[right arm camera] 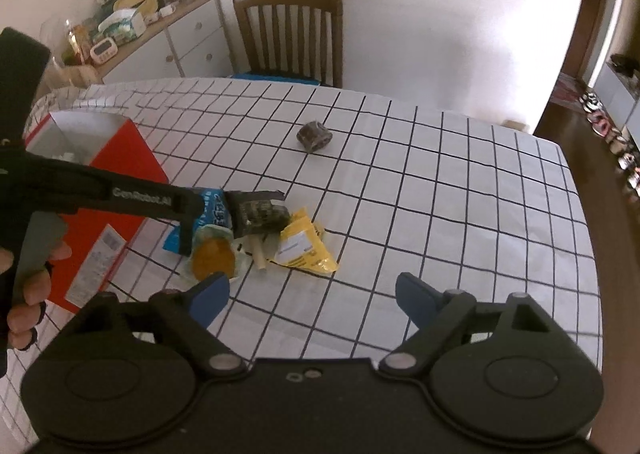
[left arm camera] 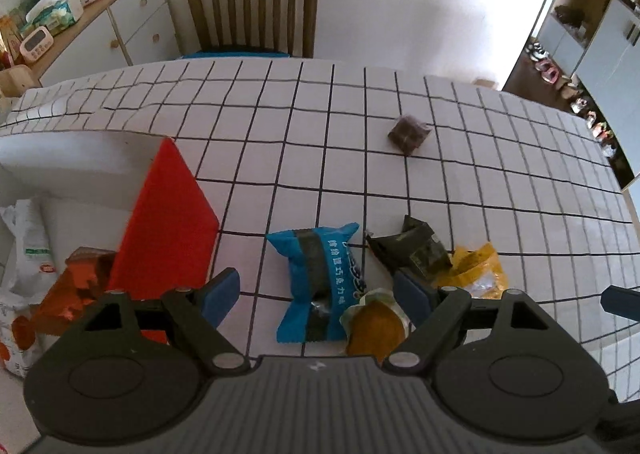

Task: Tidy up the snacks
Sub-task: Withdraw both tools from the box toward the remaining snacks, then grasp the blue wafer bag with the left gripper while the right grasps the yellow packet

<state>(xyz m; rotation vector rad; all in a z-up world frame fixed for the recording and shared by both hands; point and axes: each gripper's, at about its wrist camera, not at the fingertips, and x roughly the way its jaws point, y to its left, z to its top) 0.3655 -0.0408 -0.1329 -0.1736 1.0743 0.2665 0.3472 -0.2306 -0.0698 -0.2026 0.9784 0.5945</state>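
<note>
The left gripper (left arm camera: 316, 294) hangs with jaws wide over the blue snack packet (left arm camera: 318, 286), not pressing it. The right gripper (right arm camera: 312, 294) is also wide, empty, with the snack pile (right arm camera: 256, 234) at eleven o'clock and the red box (right arm camera: 108, 182) at ten.

A: The blue snack packet (left arm camera: 320, 282) looks like glossy plastic film, crinkled at its sealed ends. Same for the yellow packet (right arm camera: 306, 246)?

B: Yes, shiny and creased. The dark green packet (left arm camera: 412, 250) is foil-like film too, less bright. The red box (right arm camera: 112, 190) is smooth matt cardboard with a paper label.

A: And the tablecloth (left arm camera: 440, 182)?

B: Matt, smooth, slightly rippled at the far edge. The chair (left arm camera: 252, 2) is varnished wood with a soft sheen.

A: The left gripper (left arm camera: 316, 294)?

B: Matt black plastic, dull metal pivot pins, blue rubbery-looking pads.
</note>
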